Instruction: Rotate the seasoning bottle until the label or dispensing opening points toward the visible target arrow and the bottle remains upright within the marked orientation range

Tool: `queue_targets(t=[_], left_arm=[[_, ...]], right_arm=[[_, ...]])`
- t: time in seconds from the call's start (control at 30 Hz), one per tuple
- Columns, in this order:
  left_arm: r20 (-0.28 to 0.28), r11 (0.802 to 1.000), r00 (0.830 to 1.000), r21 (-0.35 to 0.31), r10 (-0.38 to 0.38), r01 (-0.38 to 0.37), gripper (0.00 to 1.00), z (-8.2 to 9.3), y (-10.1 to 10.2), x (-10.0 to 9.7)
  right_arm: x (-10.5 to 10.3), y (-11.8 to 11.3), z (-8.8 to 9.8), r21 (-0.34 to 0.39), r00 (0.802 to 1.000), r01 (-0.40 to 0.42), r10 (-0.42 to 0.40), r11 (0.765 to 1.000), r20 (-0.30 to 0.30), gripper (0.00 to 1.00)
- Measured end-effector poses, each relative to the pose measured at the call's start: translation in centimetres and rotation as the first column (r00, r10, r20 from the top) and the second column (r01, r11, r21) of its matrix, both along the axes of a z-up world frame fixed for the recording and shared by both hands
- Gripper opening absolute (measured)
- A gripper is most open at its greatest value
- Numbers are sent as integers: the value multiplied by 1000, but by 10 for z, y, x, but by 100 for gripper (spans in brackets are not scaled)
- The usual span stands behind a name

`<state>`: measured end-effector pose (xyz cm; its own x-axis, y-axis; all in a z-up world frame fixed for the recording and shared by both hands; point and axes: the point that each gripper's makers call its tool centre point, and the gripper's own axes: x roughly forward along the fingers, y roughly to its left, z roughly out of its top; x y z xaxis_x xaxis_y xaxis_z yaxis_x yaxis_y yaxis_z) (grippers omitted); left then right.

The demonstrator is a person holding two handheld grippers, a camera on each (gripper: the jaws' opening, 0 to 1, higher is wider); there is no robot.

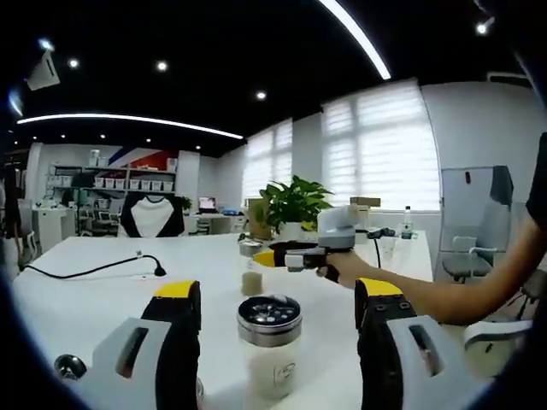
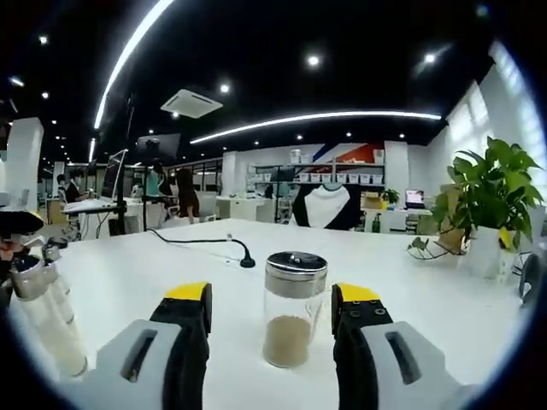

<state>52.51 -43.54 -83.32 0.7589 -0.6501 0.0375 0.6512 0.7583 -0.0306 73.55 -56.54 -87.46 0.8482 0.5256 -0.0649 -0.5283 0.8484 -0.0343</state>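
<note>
Two claws, left claw [image 1: 275,342] and right claw [image 2: 272,329], each stand apart around a seasoning bottle [image 2: 291,309].

- Seasoning bottle [image 2: 292,307]: clear glass with a silver perforated lid, brown powder filling its bottom third, upright on the white table [image 2: 427,282].
- White labelled seasoning jar [image 1: 269,343]: upright, silver shaker lid.

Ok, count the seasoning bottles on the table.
2. A white-filled seasoning bottle stands between the left tool's jaws; a brown-filled seasoning bottle stands between the right tool's jaws. Others may be hidden.
</note>
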Motion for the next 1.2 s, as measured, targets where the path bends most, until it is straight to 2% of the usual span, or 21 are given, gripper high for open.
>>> queue_targets(t=[0.17,0.27,0.33,0.57,0.8,1.03,1.2], left_arm=[[-10,1000,1000,8,2,-2,78,-4,2,0],[-20,1000,1000,10,-1,2,78,-7,2,-1],[-25,1000,1000,14,-2,3,78,-8,2,-1],[-36,1000,999,14,-22,23,77,-11,-1,0],[-43,999,999,23,-26,27,77,-15,-1,1],[-53,999,998,20,-38,40,76,-18,-2,2],[-51,999,998,-17,-36,35,76,-14,-1,3]], right_arm=[[20,-4,-5,-37,999,42,-42,998,-9,55],[27,-2,-8,-40,999,27,-28,999,-22,53],[29,2,-10,-51,1000,14,-15,999,-20,48],[42,11,-17,-28,999,17,-18,999,-36,47],[49,6,-18,-11,999,29,-29,1000,-33,40],[49,6,-16,-8,1000,29,-29,1000,9,37],[49,5,-14,-52,999,38,-36,998,33,37]])
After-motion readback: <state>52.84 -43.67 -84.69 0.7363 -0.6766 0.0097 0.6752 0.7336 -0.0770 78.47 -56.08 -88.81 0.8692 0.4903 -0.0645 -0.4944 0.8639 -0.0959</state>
